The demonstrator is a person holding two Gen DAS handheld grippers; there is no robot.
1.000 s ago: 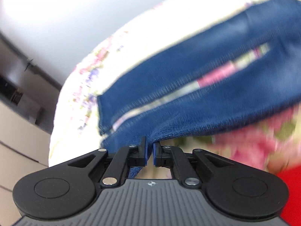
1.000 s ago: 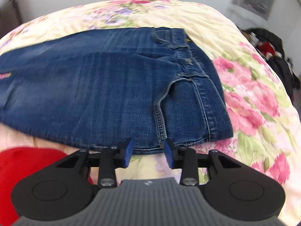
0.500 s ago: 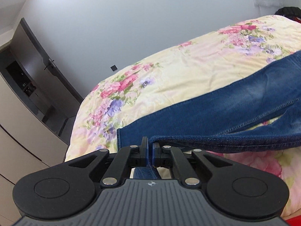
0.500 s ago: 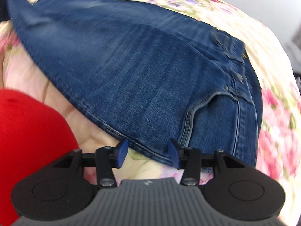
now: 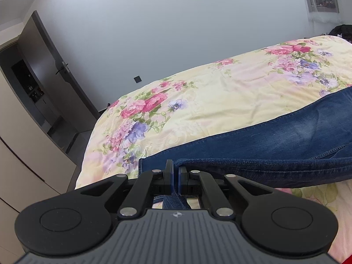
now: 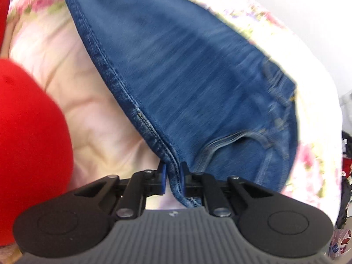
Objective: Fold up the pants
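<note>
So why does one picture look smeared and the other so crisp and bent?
Right wrist view: motion blur streaks the jeans and floral bedspread, glare whitening the top. Left wrist view: sharp, evenly lit; the fisheye bows the door and bed edge.

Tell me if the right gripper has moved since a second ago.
Yes. The right gripper went forward onto the jeans; its fingers, then short of the seam edge, now clamp it.

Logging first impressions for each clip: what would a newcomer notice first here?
Dark blue jeans sprawl across a yellow floral bedspread. Each gripper pinches denim: the left gripper a leg end, the right gripper the stitched side seam near the front pocket. A vivid red mass fills the right view's left edge.
</note>
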